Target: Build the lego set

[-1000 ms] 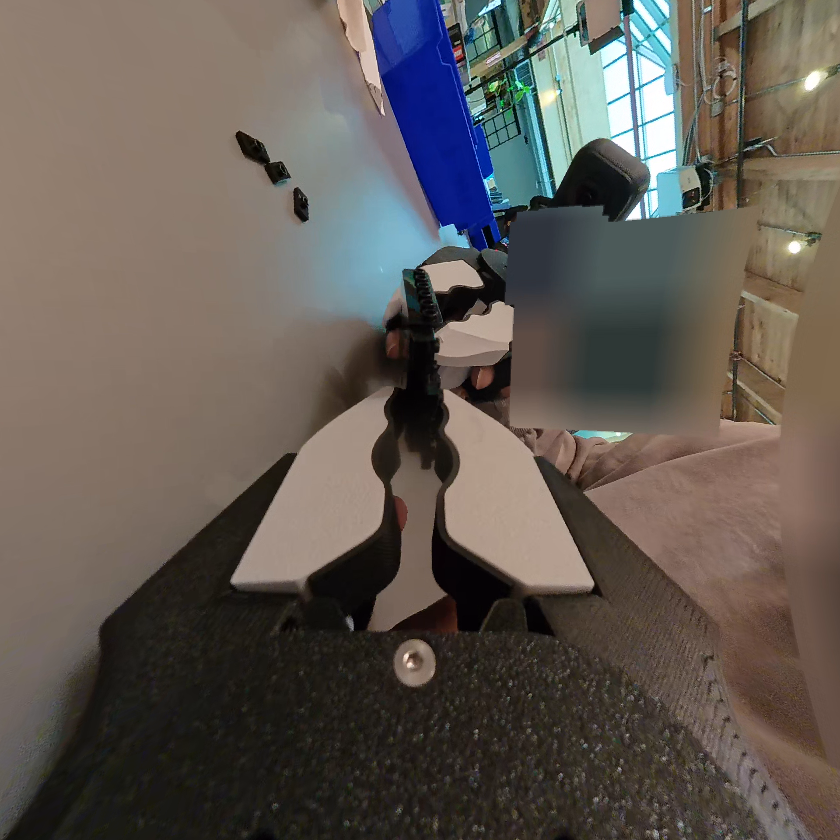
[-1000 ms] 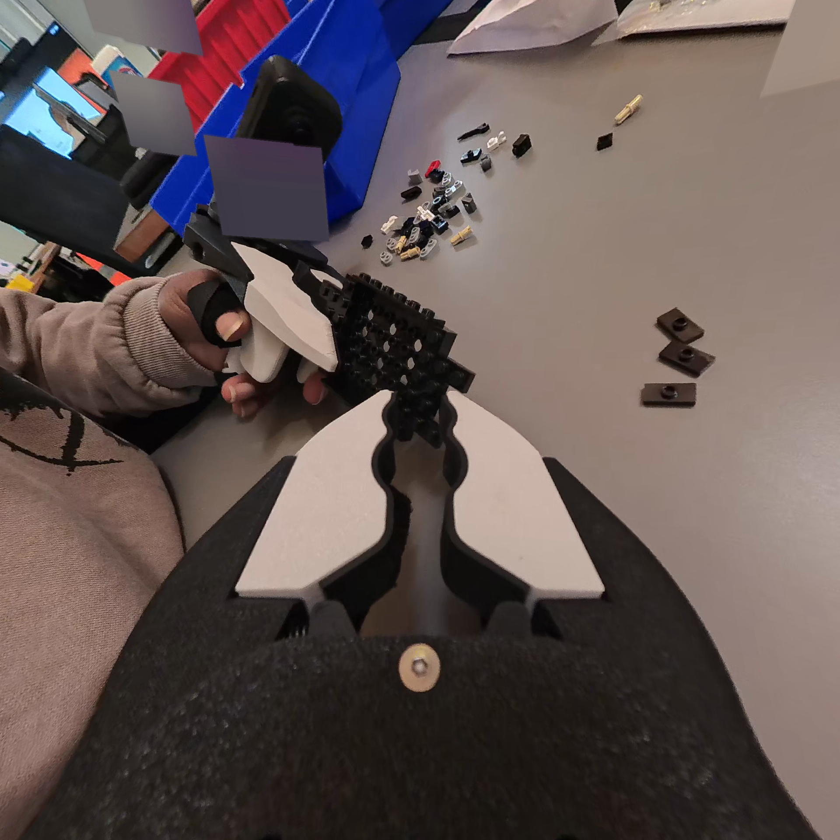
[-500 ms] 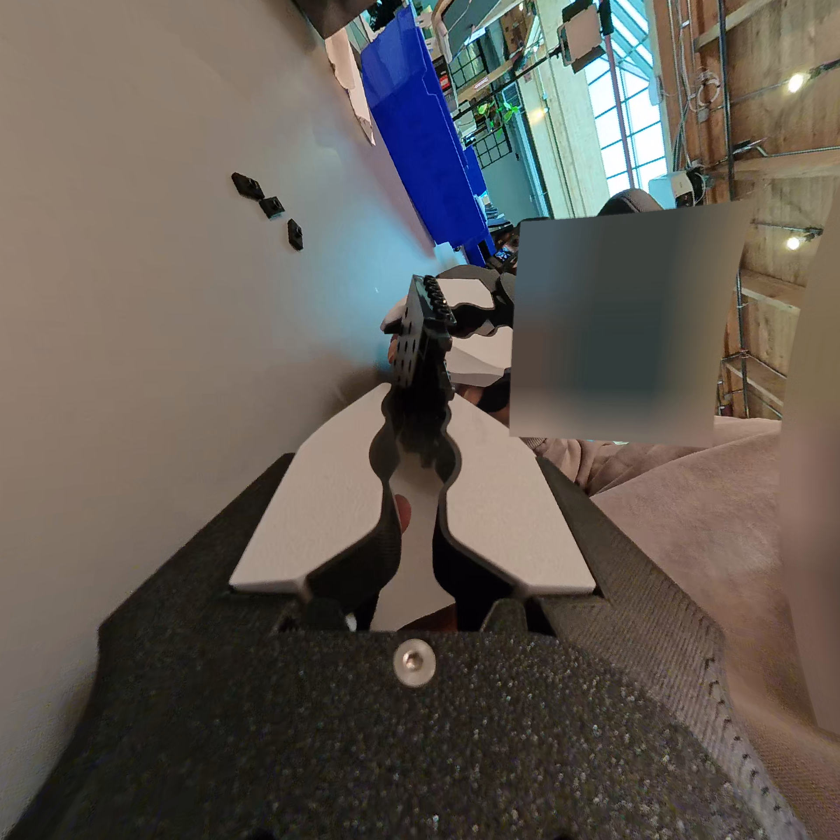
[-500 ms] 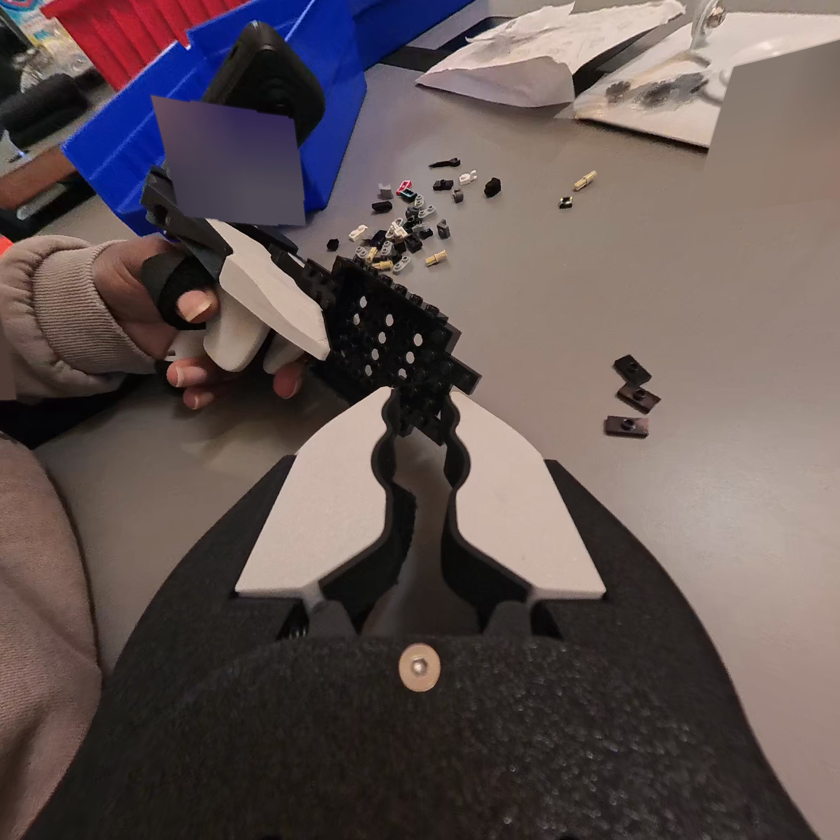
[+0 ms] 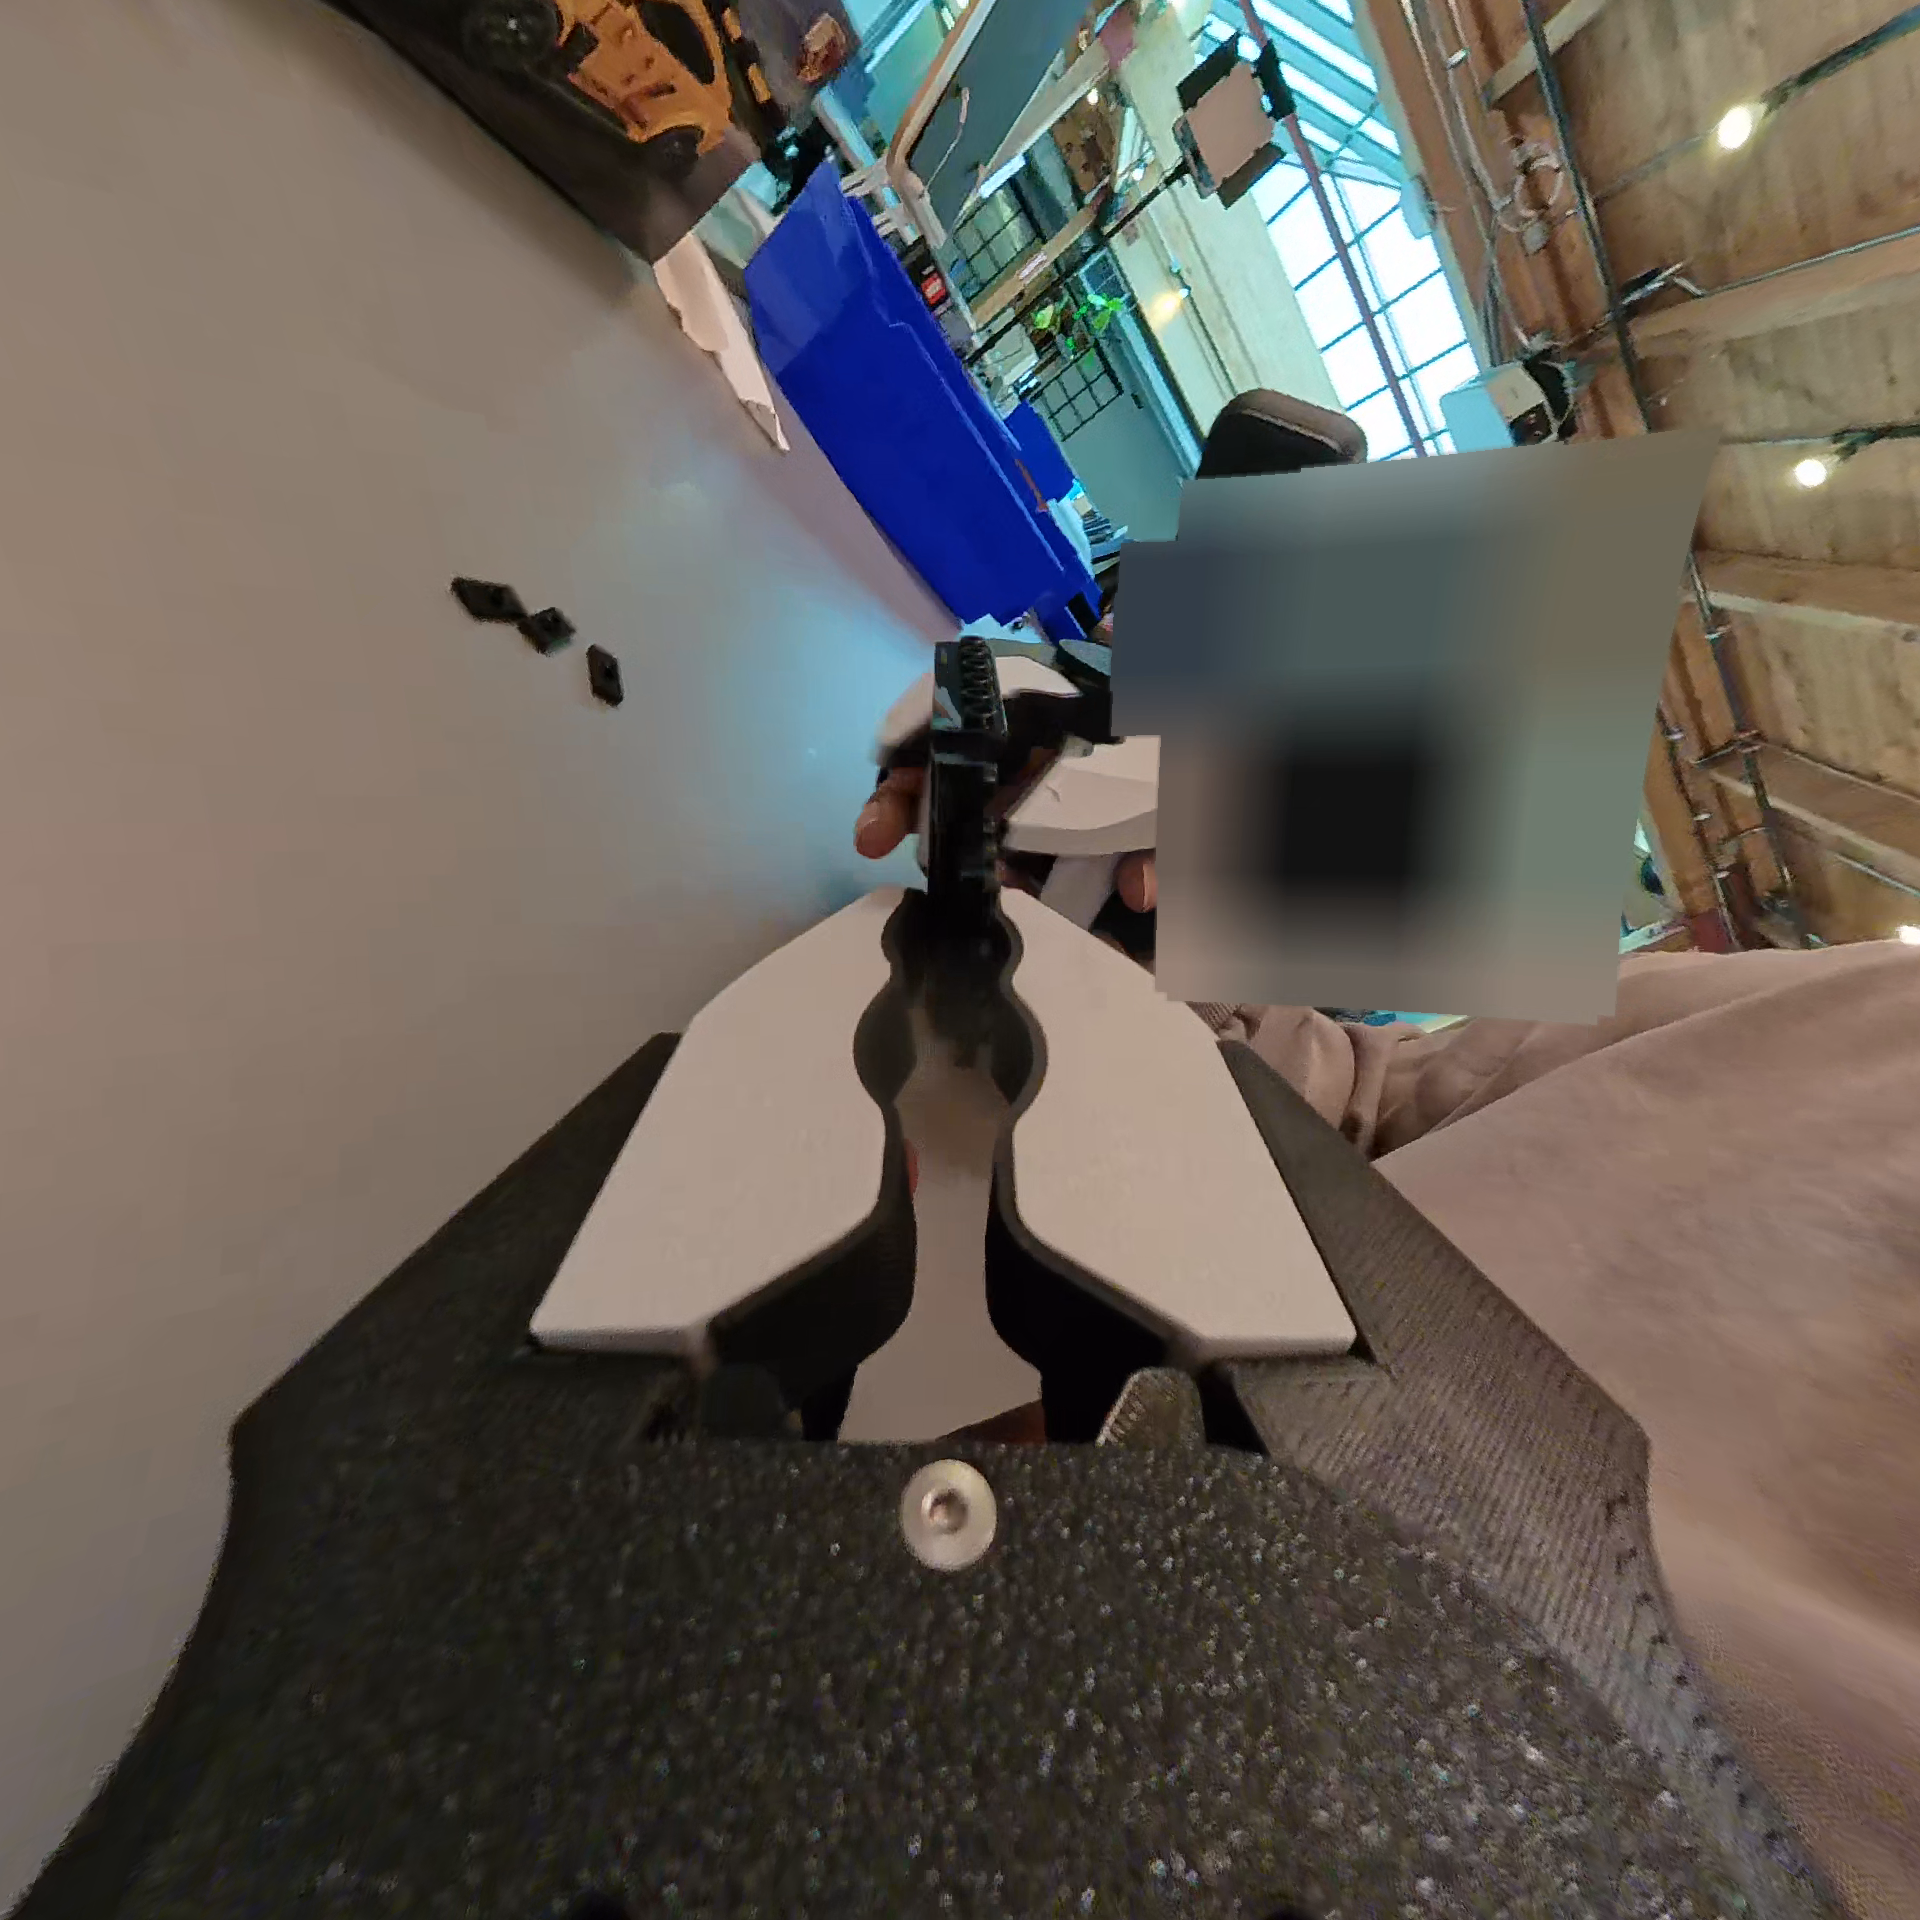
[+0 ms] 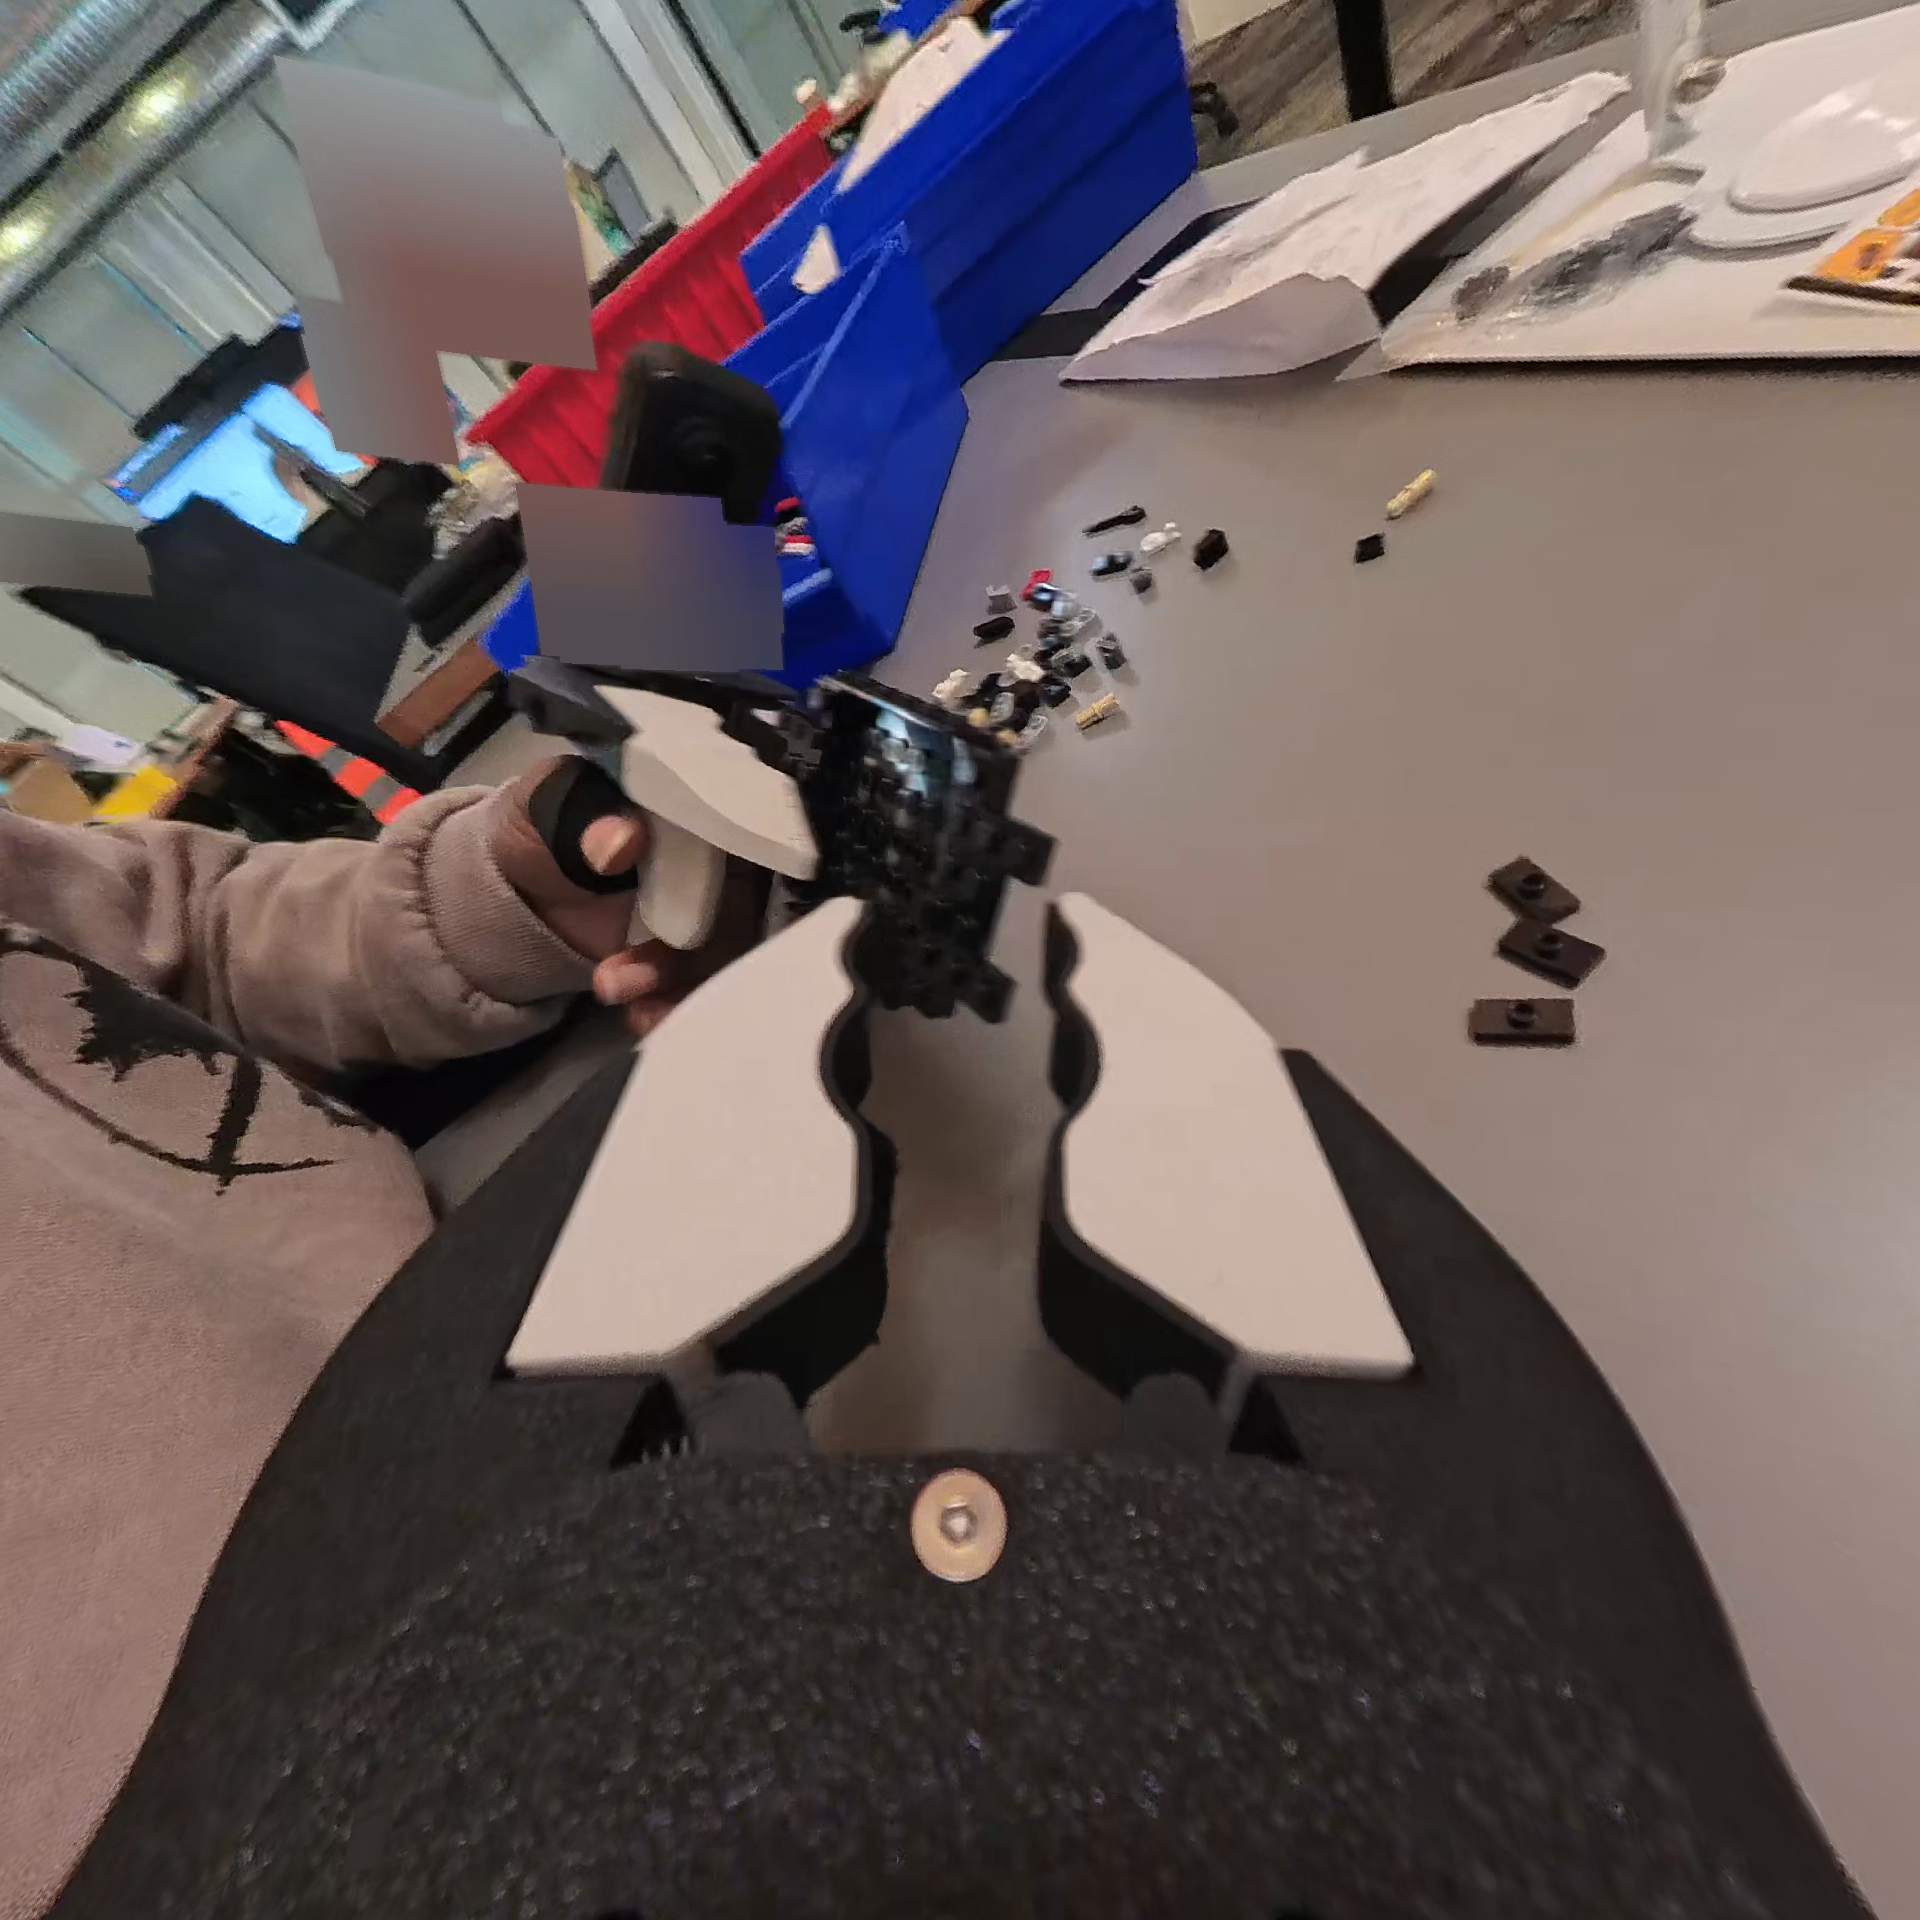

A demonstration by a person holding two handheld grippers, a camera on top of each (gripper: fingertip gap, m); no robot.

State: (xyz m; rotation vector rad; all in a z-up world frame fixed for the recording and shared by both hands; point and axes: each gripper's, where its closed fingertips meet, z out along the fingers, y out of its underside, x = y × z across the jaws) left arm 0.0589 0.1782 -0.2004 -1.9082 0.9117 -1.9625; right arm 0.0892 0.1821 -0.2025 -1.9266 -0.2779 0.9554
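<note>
Now left gripper (image 5: 951, 925) clamps the black lego assembly (image 6: 920, 831) edge-on. Right gripper (image 6: 951, 935) spread apart around its lower end. 3 black plates (image 6: 1532, 951) lie on the table (image 6: 1455, 727).

Glossy black plastic assembly (image 6: 914, 821), matt white fingers (image 6: 727, 1132), grainy black gripper body (image 6: 935, 1714), smooth grey table (image 6: 1455, 727).

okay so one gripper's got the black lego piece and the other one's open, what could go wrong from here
1. The black lego assembly hangs above the table, clamped only by the left gripper. The right gripper is open around its lower edge, so a bump there might twist or drop it.
2. If it falls, it could scatter the pile of small pieces close behind it.
</note>
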